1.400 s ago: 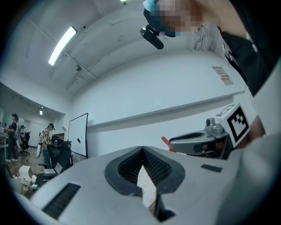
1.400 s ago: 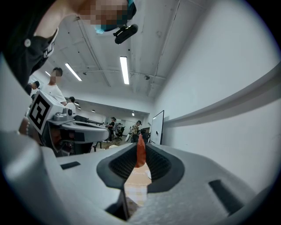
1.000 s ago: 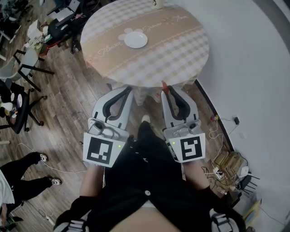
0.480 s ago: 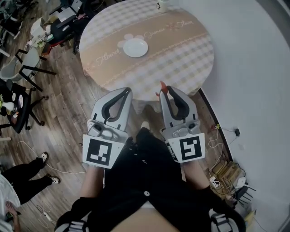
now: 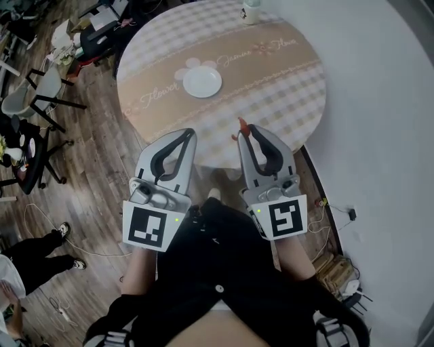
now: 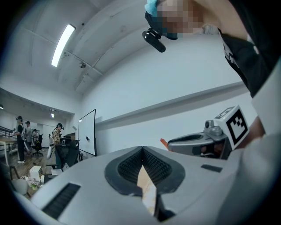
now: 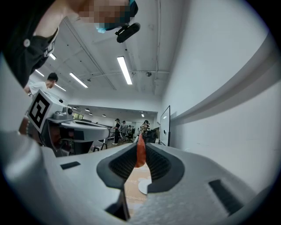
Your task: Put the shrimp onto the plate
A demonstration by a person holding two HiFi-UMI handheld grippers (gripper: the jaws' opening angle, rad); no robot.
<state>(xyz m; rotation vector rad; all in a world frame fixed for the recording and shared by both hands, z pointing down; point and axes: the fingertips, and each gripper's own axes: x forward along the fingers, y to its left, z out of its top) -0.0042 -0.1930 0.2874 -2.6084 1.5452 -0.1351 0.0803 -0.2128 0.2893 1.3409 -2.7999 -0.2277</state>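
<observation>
My right gripper (image 5: 245, 130) is shut on an orange-red shrimp (image 5: 242, 126), whose tip sticks out past the fingertips; in the right gripper view the shrimp (image 7: 140, 151) stands pinched between the dark pads. A small white plate (image 5: 202, 82) lies on the round table (image 5: 285, 81), well ahead and to the left of that gripper; the plate (image 7: 143, 186) also shows low between the jaws. My left gripper (image 5: 188, 133) is shut with nothing in it, held level with the right one at the table's near edge. From the left gripper view the shrimp's tip (image 6: 163, 142) shows at the right gripper's front.
A checked beige cloth with printed lettering covers the table. A pale cup (image 5: 251, 11) stands at the table's far edge. Office chairs (image 5: 37, 95) and cluttered desks stand on the wood floor at left. A white wall (image 5: 380, 101) runs along the right, with cables (image 5: 339, 223) at its foot.
The table and plate have come closer and lower in the head view as I moved toward them. Both grippers now reach the table's near edge. Their states are unchanged.
</observation>
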